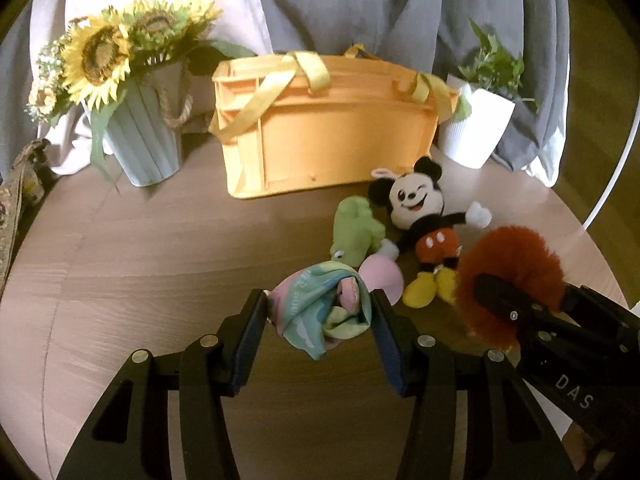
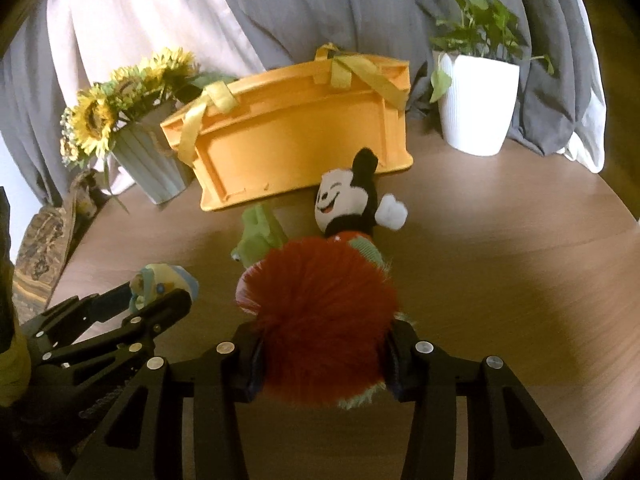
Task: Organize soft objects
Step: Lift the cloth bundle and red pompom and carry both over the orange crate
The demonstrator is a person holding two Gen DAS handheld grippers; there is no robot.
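My left gripper (image 1: 320,312) is shut on a pastel cloth bundle (image 1: 320,312), held just above the round wooden table (image 1: 140,272). My right gripper (image 2: 324,348) is shut on a fluffy red plush (image 2: 320,316), which also shows in the left wrist view (image 1: 516,276). A Mickey Mouse plush (image 1: 424,216) lies on the table beyond them, with a green frog plush (image 1: 356,228) and a pink soft item (image 1: 384,276) beside it. An orange storage basket (image 1: 320,128) with yellow ribbon handles stands behind the toys.
A grey pot of sunflowers (image 1: 136,120) stands left of the basket. A white pot with a green plant (image 1: 480,120) stands right of it. Grey and pale curtains hang behind. A patterned strap (image 1: 16,200) lies at the table's left edge.
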